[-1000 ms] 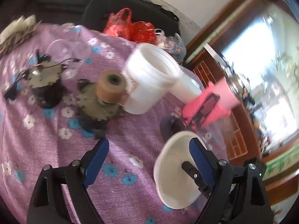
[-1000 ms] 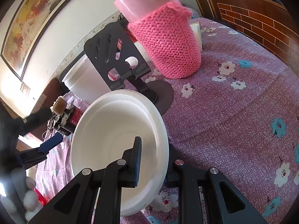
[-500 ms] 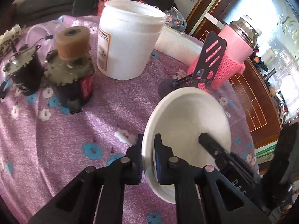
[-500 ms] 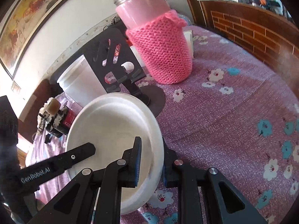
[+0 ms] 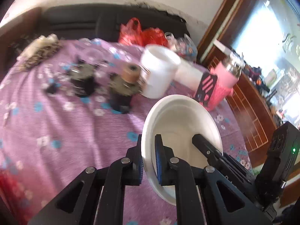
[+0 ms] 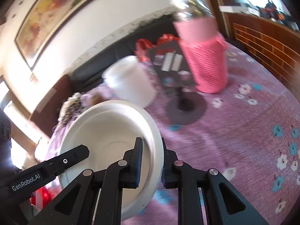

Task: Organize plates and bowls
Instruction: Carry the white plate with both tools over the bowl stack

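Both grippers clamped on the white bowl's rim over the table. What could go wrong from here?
1. The left gripper and right gripper pinch opposite rim edges of the white bowl; if the hands drift apart or twist, it may slip or crack.
2. The bowl is tilted, gripped only by a thin rim, so it could pivot between the fingers.
3. The white bucket and pink-sleeved flask stand close; a swing might hit them.

White bowl [image 5: 180, 127], plain and unpatterned, at centre. Tablecloth [image 5: 56, 123]: purple, printed with white and blue flowers. At 1 o'clock of the bowl, a flask [image 5: 223, 86] in a pink knitted sleeve with a silver cap. At 12 o'clock, a plain white tub [image 5: 159, 75]. At 11 o'clock, a red plastic bag [image 5: 140, 33]. Both grippers, left gripper [image 5: 149, 159] and right gripper [image 6: 151, 161], are black with blue pads.
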`<action>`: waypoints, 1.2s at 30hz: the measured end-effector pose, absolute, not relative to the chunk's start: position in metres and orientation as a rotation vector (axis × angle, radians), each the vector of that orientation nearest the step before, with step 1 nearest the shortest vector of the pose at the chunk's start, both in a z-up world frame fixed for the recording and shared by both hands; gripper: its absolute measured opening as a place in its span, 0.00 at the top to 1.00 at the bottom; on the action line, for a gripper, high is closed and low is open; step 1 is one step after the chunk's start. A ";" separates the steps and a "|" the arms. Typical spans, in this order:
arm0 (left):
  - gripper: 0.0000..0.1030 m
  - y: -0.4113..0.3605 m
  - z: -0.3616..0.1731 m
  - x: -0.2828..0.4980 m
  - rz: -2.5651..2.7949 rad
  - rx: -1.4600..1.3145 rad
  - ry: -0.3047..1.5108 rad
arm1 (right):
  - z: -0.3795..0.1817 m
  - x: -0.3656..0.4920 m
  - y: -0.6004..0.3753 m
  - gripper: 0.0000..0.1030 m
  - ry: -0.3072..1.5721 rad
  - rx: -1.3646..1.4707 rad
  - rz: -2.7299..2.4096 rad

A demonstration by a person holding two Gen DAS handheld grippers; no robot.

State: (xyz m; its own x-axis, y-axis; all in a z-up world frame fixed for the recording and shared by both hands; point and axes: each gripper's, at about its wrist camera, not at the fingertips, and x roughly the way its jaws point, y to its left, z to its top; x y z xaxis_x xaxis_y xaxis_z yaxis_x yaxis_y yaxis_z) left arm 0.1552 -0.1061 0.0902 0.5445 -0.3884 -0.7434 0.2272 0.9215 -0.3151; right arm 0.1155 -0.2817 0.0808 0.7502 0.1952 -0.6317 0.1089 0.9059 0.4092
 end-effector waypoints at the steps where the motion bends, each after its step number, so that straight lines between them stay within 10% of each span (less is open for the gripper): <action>1: 0.90 -0.099 0.096 0.150 -0.354 -0.195 0.909 | 0.085 0.113 -0.273 0.83 0.718 0.436 0.065; 36: 0.90 0.224 0.177 -0.040 0.013 -0.495 0.579 | 0.189 0.003 0.055 0.81 0.628 0.153 0.575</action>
